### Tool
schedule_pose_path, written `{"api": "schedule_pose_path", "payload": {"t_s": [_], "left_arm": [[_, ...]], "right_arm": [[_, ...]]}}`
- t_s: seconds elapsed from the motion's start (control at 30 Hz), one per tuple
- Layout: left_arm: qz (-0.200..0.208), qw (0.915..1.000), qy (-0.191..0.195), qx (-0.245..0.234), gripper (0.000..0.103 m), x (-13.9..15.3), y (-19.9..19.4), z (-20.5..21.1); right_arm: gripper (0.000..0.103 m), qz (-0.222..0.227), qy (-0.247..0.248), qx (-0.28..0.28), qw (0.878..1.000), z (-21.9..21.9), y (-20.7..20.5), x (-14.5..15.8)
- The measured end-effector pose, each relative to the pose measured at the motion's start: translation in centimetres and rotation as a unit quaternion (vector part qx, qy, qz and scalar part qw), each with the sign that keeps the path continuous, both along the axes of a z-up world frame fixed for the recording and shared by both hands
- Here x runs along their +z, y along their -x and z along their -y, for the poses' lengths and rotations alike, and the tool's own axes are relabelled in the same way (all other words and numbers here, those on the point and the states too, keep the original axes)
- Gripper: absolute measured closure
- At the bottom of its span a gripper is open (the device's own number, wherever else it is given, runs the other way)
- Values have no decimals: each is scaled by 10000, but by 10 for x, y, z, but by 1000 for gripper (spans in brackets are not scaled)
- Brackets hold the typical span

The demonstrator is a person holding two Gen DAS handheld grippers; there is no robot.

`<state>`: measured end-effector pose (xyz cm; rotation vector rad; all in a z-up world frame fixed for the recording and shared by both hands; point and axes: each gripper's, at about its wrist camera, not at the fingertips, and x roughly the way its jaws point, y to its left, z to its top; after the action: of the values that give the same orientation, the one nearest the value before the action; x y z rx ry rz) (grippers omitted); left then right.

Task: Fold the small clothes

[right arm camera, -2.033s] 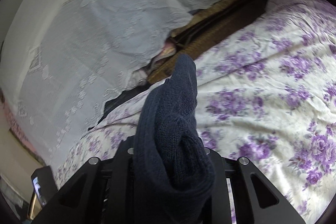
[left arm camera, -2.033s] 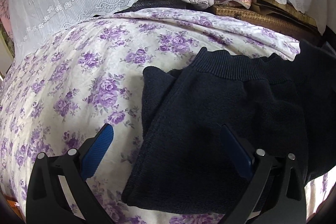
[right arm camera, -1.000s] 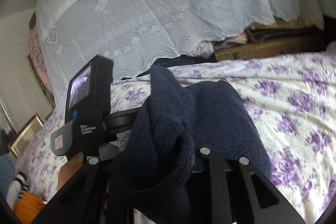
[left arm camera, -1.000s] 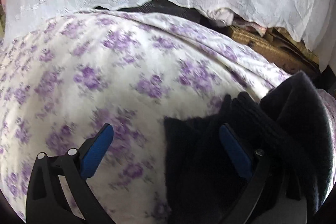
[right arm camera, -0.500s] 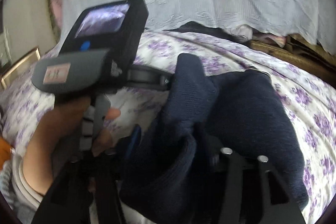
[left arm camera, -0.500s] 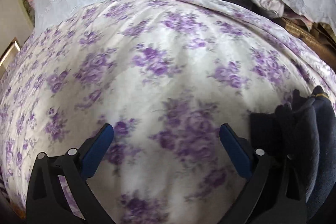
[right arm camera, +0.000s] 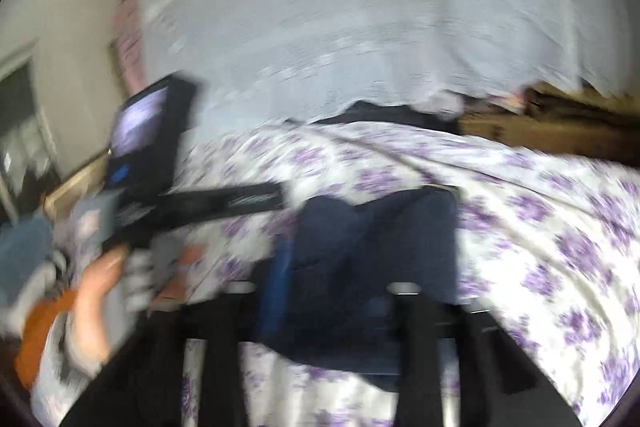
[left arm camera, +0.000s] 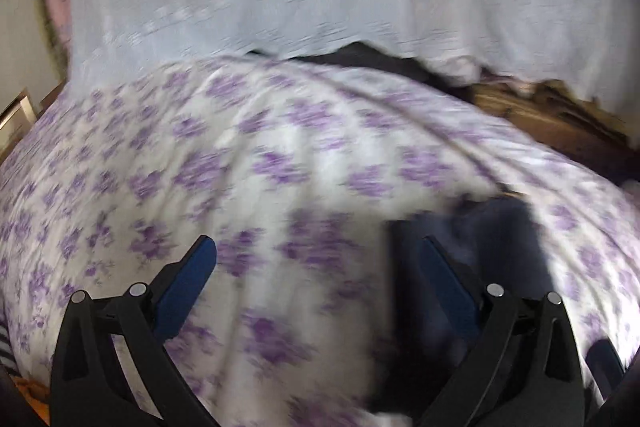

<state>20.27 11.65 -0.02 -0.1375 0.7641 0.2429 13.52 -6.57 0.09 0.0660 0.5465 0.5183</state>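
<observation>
Both views are smeared by motion, so I go by broad shapes. The navy knit garment lies on the floral bedspread, folded into a compact block whose long axis seems to run away from me toward the lace cover. My right gripper sits right at the garment's near edge; its jaws have just been closing and stand nearly together, but through the blur I cannot tell whether any cloth is caught between them. My left gripper has its blue pads spread wide with nothing between them, and the garment lies to its right, behind its right-hand finger. The right hand is nearer, so I judge any next pinch or press falls to it.
</observation>
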Motion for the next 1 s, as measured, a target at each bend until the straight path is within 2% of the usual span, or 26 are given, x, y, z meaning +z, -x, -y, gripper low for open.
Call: {"api": "schedule_pose_path", "payload": {"t_s": [0.07, 0.13, 0.17, 0.23, 0.27, 0.33, 0.5, 0.6, 0.67, 0.73, 0.8, 0.9, 1.0], "left_arm": [[-12, 9991, 28, -423, 4, 0, 3, 21], [-181, 9960, -98, -868, 4, -11, 2, 47], [-349, 9940, -339, -977, 4, -23, -1, 60], [-751, 9893, -874, -896, 4, -51, -12, 75], [-851, 9875, -986, -893, 4, -70, -17, 77], [-613, 9931, -596, -805, 4, -75, -11, 68], [-730, 9945, -16, -756, 4, -65, -5, 49], [-402, 9971, 134, -632, 4, -43, 6, 33], [-362, 9974, 237, -573, 4, -37, 8, 25], [-642, 9958, 317, -576, 4, -50, 3, 20], [-922, 9937, 328, -547, 4, -74, -5, 20], [-888, 9925, 668, -506, 4, -78, -4, 12], [-651, 9944, 708, -437, 5, -62, 3, 8]], "right_arm": [[98, -228, -185, -390, 9988, 19, -10, -6], [99, -443, -145, -596, 9971, 25, -19, -18], [99, -644, -35, -676, 9956, 26, -26, -29], [100, -951, 7, -759, 9926, 28, -37, -51], [101, -1022, -46, -774, 9917, 30, -41, -61], [102, -1056, -160, -711, 9917, 33, -43, -66], [101, -1008, -126, -788, 9917, 32, -37, -55], [98, -594, -62, -817, 9949, 30, -27, -33], [97, -681, -91, -731, 9950, 29, -26, -32], [96, -984, 21, -686, 9928, 26, -32, -45], [98, -911, 141, -732, 9930, 23, -34, -60], [98, -925, 126, -700, 9932, 22, -35, -58], [94, -858, -146, -824, 9928, 29, -35, -47]]}}
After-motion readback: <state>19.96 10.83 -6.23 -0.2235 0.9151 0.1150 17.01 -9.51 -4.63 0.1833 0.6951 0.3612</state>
